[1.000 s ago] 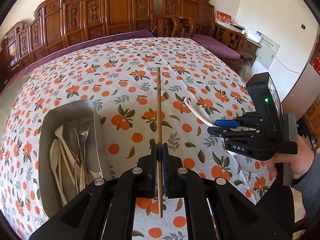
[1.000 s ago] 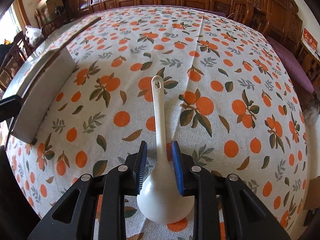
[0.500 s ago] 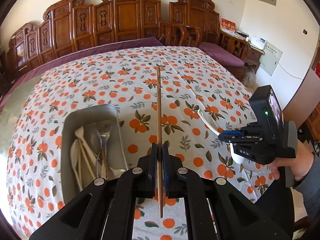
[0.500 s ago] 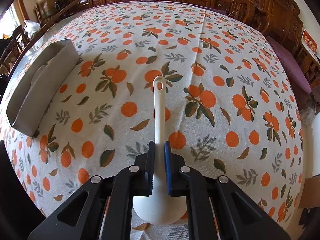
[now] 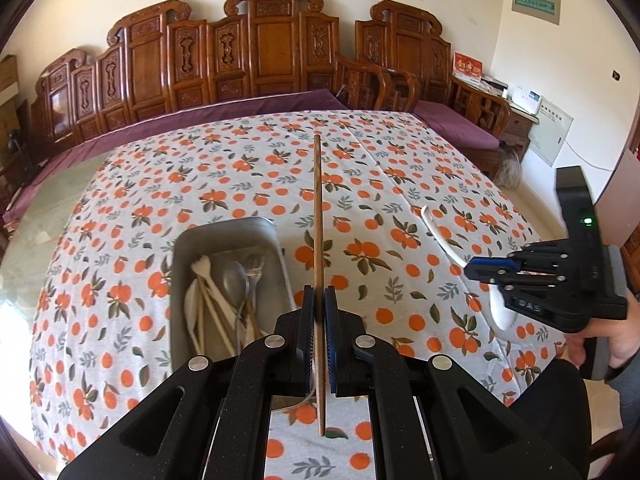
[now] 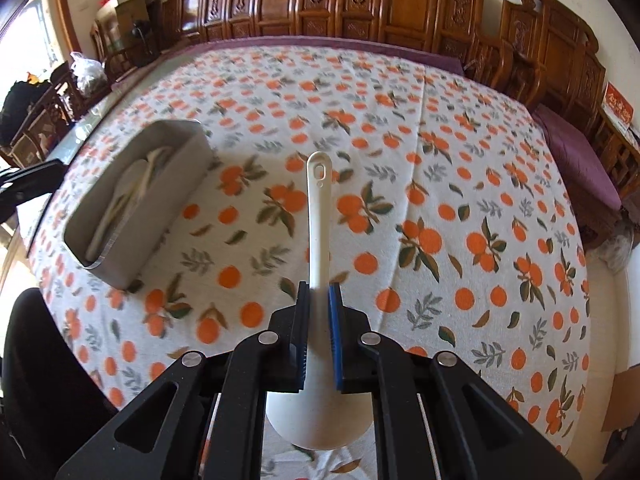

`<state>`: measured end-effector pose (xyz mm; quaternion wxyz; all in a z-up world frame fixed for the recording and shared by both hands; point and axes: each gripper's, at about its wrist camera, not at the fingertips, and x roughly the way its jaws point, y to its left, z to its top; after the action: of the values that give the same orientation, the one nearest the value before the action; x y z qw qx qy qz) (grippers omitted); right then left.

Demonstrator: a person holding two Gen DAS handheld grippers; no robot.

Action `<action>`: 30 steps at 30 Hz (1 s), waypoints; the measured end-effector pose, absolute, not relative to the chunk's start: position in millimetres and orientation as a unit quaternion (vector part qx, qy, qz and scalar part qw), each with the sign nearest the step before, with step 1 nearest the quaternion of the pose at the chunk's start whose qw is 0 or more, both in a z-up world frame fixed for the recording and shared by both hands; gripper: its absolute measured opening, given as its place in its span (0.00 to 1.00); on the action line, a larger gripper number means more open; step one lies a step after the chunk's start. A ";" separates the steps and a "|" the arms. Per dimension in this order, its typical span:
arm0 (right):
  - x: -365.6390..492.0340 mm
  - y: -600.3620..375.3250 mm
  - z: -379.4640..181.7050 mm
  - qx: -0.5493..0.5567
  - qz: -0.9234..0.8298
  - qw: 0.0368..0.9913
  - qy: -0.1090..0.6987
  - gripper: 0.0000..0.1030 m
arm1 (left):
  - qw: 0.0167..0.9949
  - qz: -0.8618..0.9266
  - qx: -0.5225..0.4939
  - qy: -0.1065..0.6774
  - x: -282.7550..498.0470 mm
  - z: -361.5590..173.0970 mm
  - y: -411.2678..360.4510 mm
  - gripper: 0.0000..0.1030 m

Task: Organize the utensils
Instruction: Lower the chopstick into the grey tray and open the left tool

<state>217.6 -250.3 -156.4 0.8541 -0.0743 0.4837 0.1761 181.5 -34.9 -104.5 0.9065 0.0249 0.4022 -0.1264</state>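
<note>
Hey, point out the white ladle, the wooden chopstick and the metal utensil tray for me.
white ladle point(image 6: 319, 216), right wrist view, on its handle.
wooden chopstick point(image 5: 318, 208), left wrist view, mid-shaft above the pads.
metal utensil tray point(image 5: 224, 229), left wrist view, on its far rim.

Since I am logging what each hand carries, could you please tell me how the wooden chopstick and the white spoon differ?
The wooden chopstick is a thin, straight brown stick; the white spoon is pale, with a handle that widens into a round bowl. The chopstick is plain at its far end; the spoon's handle tip has a hole. The chopstick sits in the left gripper, the spoon in the right gripper. Both are clamped between shut jaws, pointing away above the tablecloth.
</note>
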 end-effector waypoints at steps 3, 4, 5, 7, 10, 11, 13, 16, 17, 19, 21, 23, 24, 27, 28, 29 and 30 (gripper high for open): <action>212.6 -242.7 -144.1 -0.073 0.186 0.859 0.472 0.11 | 0.908 -0.121 0.024 0.400 180.7 -102.8 -27.5 0.04; 210.7 -239.7 -139.9 -0.072 0.189 0.861 0.467 0.11 | 0.908 -0.119 0.024 0.400 181.0 -102.5 -25.0 0.04; 209.9 -237.9 -137.2 -0.071 0.192 0.862 0.464 0.11 | 0.909 -0.117 0.023 0.400 181.6 -102.5 -22.4 0.04; 208.0 -232.1 -130.1 -0.069 0.199 0.864 0.458 0.11 | 0.909 -0.112 0.022 0.402 183.4 -103.4 -16.4 0.04; 204.6 -223.1 -123.5 -0.068 0.210 0.865 0.450 0.11 | 0.908 -0.105 0.021 0.406 186.8 -107.1 -7.7 0.04; 203.8 -220.4 -121.7 -0.069 0.213 0.865 0.449 0.11 | 0.908 -0.103 0.021 0.407 187.5 -108.2 -6.1 0.04; 201.7 -214.8 -118.0 -0.069 0.219 0.865 0.445 0.11 | 0.906 -0.100 0.023 0.411 190.0 -112.2 -1.1 0.04; 198.9 -207.9 -113.8 -0.070 0.228 0.866 0.440 0.11 | 0.902 -0.093 0.025 0.422 194.5 -121.9 5.8 0.04; 197.9 -205.7 -112.7 -0.071 0.230 0.866 0.439 0.11 | 0.900 -0.090 0.026 0.426 195.8 -126.1 8.0 0.04; 196.8 -202.6 -111.7 -0.072 0.233 0.866 0.437 0.11 | 0.895 -0.084 0.027 0.438 199.7 -137.4 13.2 0.04; 196.2 -200.2 -111.8 -0.072 0.236 0.865 0.437 0.11 | 0.890 -0.080 0.030 0.448 203.1 -146.9 16.9 0.04; 196.7 -198.9 -113.0 -0.073 0.238 0.864 0.438 0.11 | 0.886 -0.077 0.029 0.457 206.2 -155.4 20.5 0.04; 196.9 -198.5 -113.7 -0.074 0.238 0.863 0.439 0.11 | 0.883 -0.075 0.028 0.462 207.9 -160.0 22.4 0.04; 198.3 -198.8 -116.6 -0.072 0.239 0.862 0.441 0.11 | 0.879 -0.074 0.028 0.470 212.2 -168.4 24.7 0.04; 198.5 -199.0 -117.4 -0.073 0.239 0.862 0.441 0.11 | 0.878 -0.074 0.028 0.472 213.3 -170.3 24.6 0.04; 199.1 -199.0 -118.5 -0.073 0.239 0.861 0.442 0.11 | 0.877 -0.074 0.029 0.474 214.9 -172.8 24.4 0.04; 199.8 -199.1 -119.7 -0.072 0.239 0.861 0.444 0.11 | 0.876 -0.075 0.029 0.476 216.3 -174.3 24.2 0.04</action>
<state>199.8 -199.1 -119.7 0.8607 -0.0724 0.4435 0.2394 216.3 24.2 -174.3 0.8759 0.0293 0.4758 -0.0746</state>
